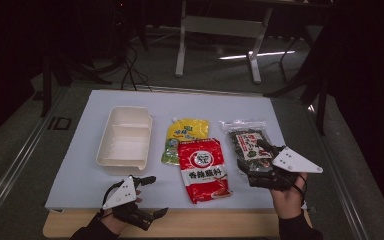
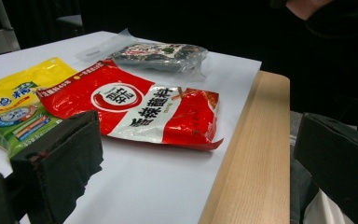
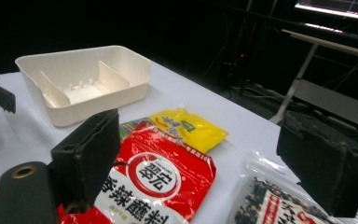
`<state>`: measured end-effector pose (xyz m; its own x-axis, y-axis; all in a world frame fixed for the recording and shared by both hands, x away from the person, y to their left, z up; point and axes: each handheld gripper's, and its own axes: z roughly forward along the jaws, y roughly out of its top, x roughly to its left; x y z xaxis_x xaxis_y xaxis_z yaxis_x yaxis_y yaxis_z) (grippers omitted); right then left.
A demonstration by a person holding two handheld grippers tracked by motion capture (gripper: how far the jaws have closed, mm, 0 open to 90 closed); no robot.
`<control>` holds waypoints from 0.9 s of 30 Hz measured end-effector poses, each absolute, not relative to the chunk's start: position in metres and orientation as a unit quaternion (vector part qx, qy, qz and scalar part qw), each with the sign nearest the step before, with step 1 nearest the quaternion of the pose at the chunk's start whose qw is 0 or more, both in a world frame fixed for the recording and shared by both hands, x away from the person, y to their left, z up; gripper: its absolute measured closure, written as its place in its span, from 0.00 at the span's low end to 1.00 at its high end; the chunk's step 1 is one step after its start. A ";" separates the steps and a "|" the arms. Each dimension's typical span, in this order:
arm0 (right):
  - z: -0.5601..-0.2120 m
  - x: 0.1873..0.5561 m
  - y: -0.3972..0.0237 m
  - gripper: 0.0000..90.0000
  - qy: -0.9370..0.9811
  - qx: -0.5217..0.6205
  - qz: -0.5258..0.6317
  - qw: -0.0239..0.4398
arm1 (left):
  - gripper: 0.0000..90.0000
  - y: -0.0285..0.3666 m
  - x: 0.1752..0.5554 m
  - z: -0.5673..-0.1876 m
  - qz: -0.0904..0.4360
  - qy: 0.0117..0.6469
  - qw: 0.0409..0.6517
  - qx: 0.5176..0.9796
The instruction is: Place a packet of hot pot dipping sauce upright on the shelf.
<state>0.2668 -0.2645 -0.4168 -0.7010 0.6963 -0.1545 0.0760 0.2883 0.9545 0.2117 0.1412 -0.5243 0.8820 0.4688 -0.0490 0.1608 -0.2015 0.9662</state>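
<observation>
Three packets lie side by side on the white board point(image 1: 80, 170): a yellow pouch point(image 1: 189, 131), a red pouch point(image 1: 203, 167) that overlaps its lower edge, and a clear bag of dark food point(image 1: 245, 140) to the right. My right gripper point(image 1: 254, 156) hovers open over the near end of the clear bag point(image 3: 270, 205), jaws wide apart and holding nothing. My left gripper point(image 1: 156, 196) is open at the board's front edge, left of the red pouch point(image 2: 140, 109), and is also empty. The yellow pouch point(image 2: 23, 107) and clear bag point(image 2: 161, 53) lie beyond it.
A cream two-compartment tray point(image 1: 124, 136) stands empty at the left of the board, with its divider seen in the right gripper view point(image 3: 81, 79). A wooden table edge point(image 2: 256, 149) runs along the front. Table legs and cables stand on the dark floor behind.
</observation>
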 end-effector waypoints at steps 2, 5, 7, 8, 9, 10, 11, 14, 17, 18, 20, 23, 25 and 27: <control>-0.417 0.273 -0.263 0.14 0.750 0.259 0.541 0.279 | 0.02 0.141 0.211 -0.524 0.132 0.205 0.596 0.765; -0.416 0.283 -0.261 0.14 0.752 0.264 0.541 0.268 | 0.02 0.141 0.211 -0.524 0.132 0.205 0.596 0.765; -0.416 0.286 -0.261 0.13 0.750 0.263 0.546 0.266 | 0.02 0.141 0.211 -0.524 0.131 0.206 0.596 0.765; -0.416 0.289 -0.260 0.12 0.752 0.260 0.550 0.256 | 0.02 0.142 0.212 -0.524 0.130 0.206 0.597 0.765; -0.416 0.295 -0.258 0.12 0.754 0.261 0.552 0.243 | 0.02 0.141 0.212 -0.524 0.129 0.207 0.596 0.765; -0.416 0.298 -0.257 0.11 0.756 0.259 0.553 0.234 | 0.02 0.141 0.212 -0.524 0.129 0.207 0.596 0.765; -0.416 0.301 -0.256 0.11 0.761 0.256 0.554 0.222 | 0.02 0.142 0.212 -0.525 0.128 0.208 0.596 0.764; -0.417 0.309 -0.251 0.11 0.764 0.262 0.548 0.219 | 0.02 0.142 0.212 -0.525 0.128 0.209 0.597 0.764; -0.420 0.317 -0.247 0.11 0.768 0.256 0.552 0.200 | 0.02 0.142 0.212 -0.525 0.126 0.208 0.597 0.765; -0.421 0.320 -0.246 0.11 0.773 0.257 0.546 0.198 | 0.02 0.141 0.212 -0.525 0.125 0.208 0.597 0.765; -0.423 0.325 -0.242 0.11 0.778 0.254 0.542 0.193 | 0.02 0.141 0.212 -0.525 0.125 0.208 0.597 0.765; -0.424 0.334 -0.239 0.11 0.783 0.252 0.538 0.184 | 0.02 0.142 0.212 -0.525 0.126 0.209 0.595 0.766; -0.425 0.340 -0.236 0.11 0.785 0.254 0.535 0.182 | 0.02 0.142 0.213 -0.525 0.125 0.209 0.595 0.766; -0.427 0.346 -0.234 0.11 0.786 0.255 0.533 0.182 | 0.02 0.142 0.213 -0.526 0.125 0.209 0.594 0.767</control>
<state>0.3460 -0.2342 -0.4269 -0.8038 0.5947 -0.0146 0.2067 0.3023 0.9305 0.2125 0.1415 -0.5255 0.8814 0.4691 -0.0560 0.1719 -0.2079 0.9629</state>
